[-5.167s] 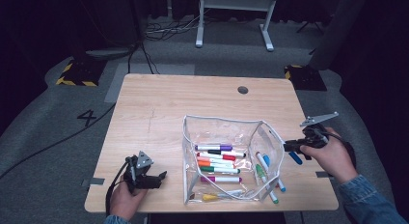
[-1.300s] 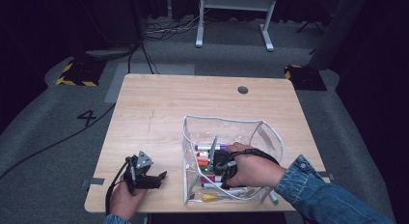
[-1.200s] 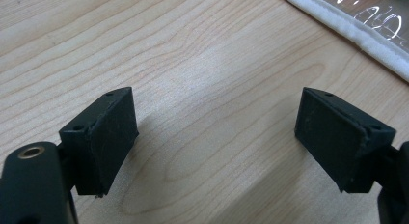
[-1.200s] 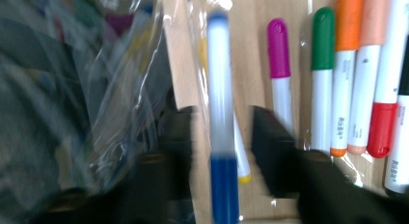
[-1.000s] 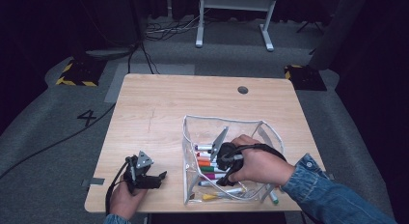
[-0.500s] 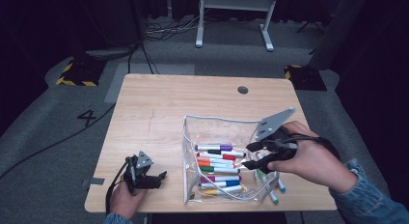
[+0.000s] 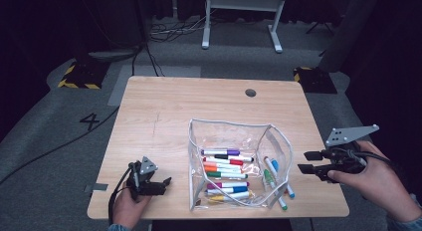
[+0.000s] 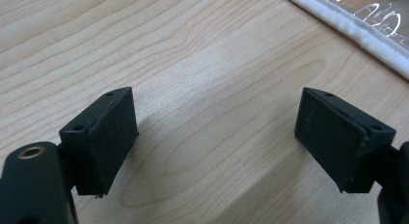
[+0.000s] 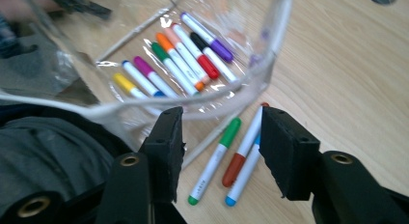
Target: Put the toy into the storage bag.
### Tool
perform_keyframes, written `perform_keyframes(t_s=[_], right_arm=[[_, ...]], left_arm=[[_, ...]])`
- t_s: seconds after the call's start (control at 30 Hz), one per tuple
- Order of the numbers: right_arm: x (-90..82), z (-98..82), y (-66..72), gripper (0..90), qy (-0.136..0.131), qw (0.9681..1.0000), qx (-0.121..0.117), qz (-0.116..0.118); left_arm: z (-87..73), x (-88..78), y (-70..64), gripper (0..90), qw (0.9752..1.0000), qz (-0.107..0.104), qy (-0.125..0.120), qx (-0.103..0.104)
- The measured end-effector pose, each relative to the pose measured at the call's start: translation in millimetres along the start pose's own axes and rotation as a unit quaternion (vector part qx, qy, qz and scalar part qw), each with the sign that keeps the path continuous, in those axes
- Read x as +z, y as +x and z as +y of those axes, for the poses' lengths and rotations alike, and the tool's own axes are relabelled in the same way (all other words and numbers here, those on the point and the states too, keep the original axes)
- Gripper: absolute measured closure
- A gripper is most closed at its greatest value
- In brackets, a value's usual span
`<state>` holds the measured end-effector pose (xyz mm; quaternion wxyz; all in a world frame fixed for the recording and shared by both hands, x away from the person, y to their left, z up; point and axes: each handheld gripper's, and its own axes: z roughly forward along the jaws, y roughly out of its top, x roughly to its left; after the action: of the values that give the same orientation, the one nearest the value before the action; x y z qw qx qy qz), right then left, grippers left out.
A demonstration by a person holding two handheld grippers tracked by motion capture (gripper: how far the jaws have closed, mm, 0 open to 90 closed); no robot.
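A clear plastic pouch (image 7: 229, 123) stands with its mouth wide on the wooden table (image 7: 164, 111), and several coloured markers (image 7: 224, 169) lie inside it. A green marker (image 9: 214, 159), a red one (image 9: 243, 151) and a blue one (image 9: 243, 180) lie on the wood by the pouch's right wall (image 9: 284, 21). My right gripper (image 7: 303, 161) hovers at the table's right edge, pointing left at the pouch. It is open, its jaws have just been closing a little, and nothing is between them (image 9: 222, 115). My left gripper (image 7: 161, 183) rests open and empty at the front left (image 8: 217, 113).
A round cable hole (image 7: 251, 92) sits in the table near the far edge. A white stand (image 7: 241, 22) and cables are on the floor beyond. Grey clothing (image 9: 53, 151) lies close below the right gripper.
The right gripper came out of the pouch and swung right and slightly up to the table's edge, empty. The left gripper stayed where it was.
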<state>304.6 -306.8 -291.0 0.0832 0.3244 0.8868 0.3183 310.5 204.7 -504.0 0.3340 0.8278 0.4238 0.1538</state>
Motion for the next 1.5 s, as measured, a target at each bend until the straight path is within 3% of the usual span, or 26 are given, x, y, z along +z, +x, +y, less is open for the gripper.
perform_keyframes(t_s=[0.3,0.4,0.63,0.9,1.17,1.3,1.5], right_arm=[[64.9,-41.5,-26.2,56.1,0.023,0.998,0.058,-0.01],[91.5,-55.0,-34.6,58.9,0.036,0.9963,0.078,-0.008],[131.2,-76.7,-52.2,62.8,0.062,0.992,0.109,-0.015],[151.7,-82.6,-58.2,65.8,0.07,0.9895,0.125,-0.017],[157.8,-84.4,-65.6,76.4,0.08,0.9861,0.13,-0.065],[157.1,-85.3,-68.1,76.9,0.076,0.9843,0.141,-0.075],[143.7,-85.0,-70.6,77.0,0.061,0.9849,0.151,-0.06]], left_arm=[[-0.5,-0.1,-0.2,15.1,1.0,0.0,-0.002,-0.001],[-0.6,0.0,-0.5,15.1,1.0,0.0,-0.002,-0.003],[-0.5,-0.1,-0.3,15.1,1.0,0.0,-0.002,-0.002],[-0.5,-0.1,-0.3,15.1,1.0,0.0,-0.002,-0.002],[-0.5,-0.1,-0.3,15.1,1.0,0.0,-0.002,-0.002],[-0.6,0.0,-0.5,15.1,1.0,0.0,-0.002,-0.003],[-0.5,-0.1,-0.2,15.1,1.0,0.0,-0.002,-0.001]])
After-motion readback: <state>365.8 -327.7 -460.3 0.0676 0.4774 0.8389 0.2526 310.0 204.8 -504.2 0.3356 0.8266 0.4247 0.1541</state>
